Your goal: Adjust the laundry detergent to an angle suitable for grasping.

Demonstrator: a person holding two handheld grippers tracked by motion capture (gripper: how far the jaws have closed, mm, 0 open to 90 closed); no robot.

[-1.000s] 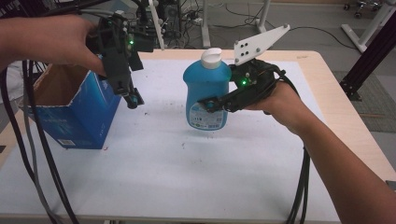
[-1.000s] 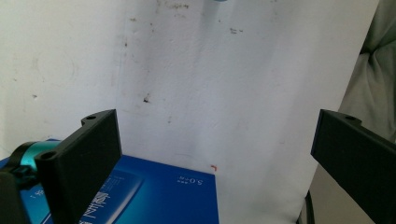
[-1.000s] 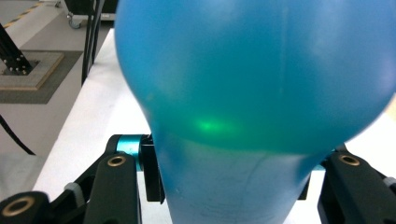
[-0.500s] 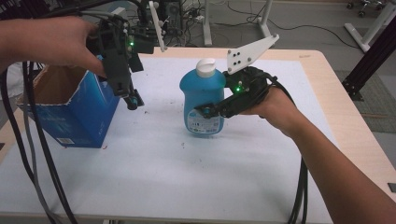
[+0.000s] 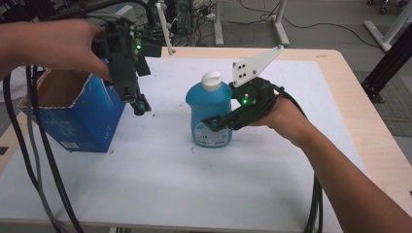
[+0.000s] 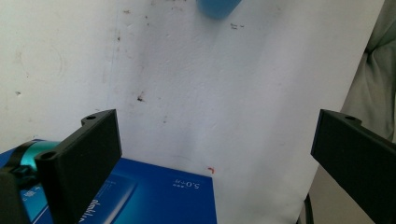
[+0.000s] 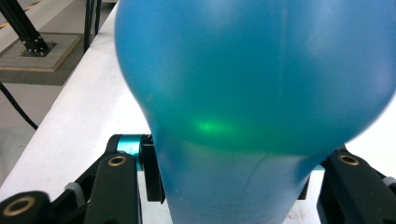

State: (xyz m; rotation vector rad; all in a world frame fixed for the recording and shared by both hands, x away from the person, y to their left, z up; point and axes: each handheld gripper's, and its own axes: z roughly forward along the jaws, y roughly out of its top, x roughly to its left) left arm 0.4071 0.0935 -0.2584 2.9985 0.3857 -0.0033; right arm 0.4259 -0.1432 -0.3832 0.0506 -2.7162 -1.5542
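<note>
High view: one blue plastic detergent bottle with a white cap (image 5: 210, 109), its label print too small to read, stands upright mid-table on the white table cover (image 5: 160, 184), clamped by the level right gripper (image 5: 217, 124), while the down-pointing left gripper (image 5: 139, 104) hangs gaping over one open blue cardboard box (image 5: 80, 119).

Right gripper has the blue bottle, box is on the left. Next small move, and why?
Probably open the right gripper: it is shut on the blue bottle, which stands upright with its base apparently on the white table. The left gripper hangs open beside the blue box, holding nothing.
</note>
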